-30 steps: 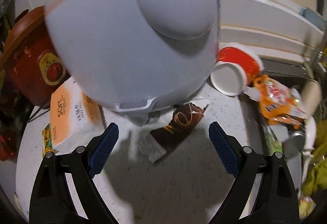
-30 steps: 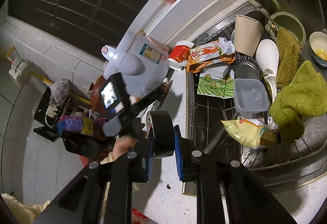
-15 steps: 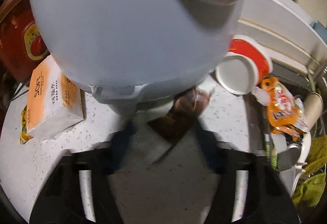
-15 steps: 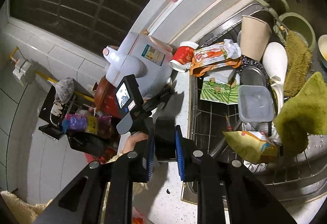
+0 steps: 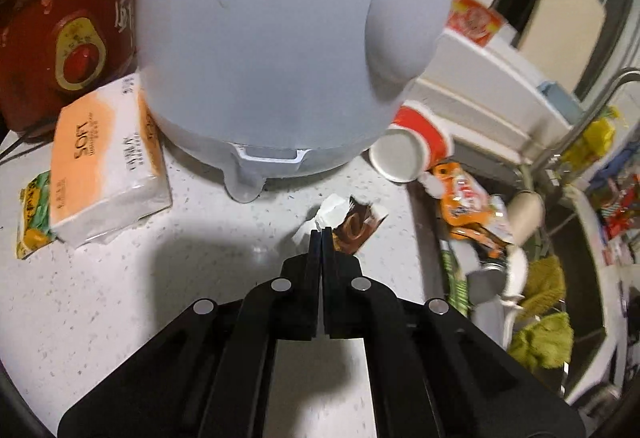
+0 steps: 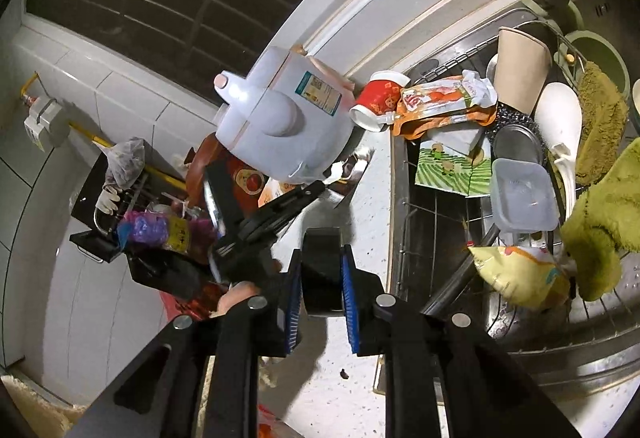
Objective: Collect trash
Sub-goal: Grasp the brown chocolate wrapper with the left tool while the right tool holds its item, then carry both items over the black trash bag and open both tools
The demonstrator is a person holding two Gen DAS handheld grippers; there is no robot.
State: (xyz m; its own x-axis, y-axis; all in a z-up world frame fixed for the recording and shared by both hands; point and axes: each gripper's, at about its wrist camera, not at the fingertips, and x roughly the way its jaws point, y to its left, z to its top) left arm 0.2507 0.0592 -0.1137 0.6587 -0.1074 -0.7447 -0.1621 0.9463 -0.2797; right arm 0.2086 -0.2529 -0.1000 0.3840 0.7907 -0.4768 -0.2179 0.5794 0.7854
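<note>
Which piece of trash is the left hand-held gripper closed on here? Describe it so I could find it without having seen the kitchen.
Start at the big pale rice cooker on the speckled counter. Just in front of its base, at the tips of the left hand-held gripper, is a torn brown wrapper with a white inside. It is flat and dark brown, unlike the tipped red paper cup and the orange pouch beside it.

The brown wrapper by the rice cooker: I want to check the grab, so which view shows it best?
The left wrist view: the brown wrapper lies right at the closed left gripper tips. The right wrist view shows only a small, partly hidden sliver.
</note>
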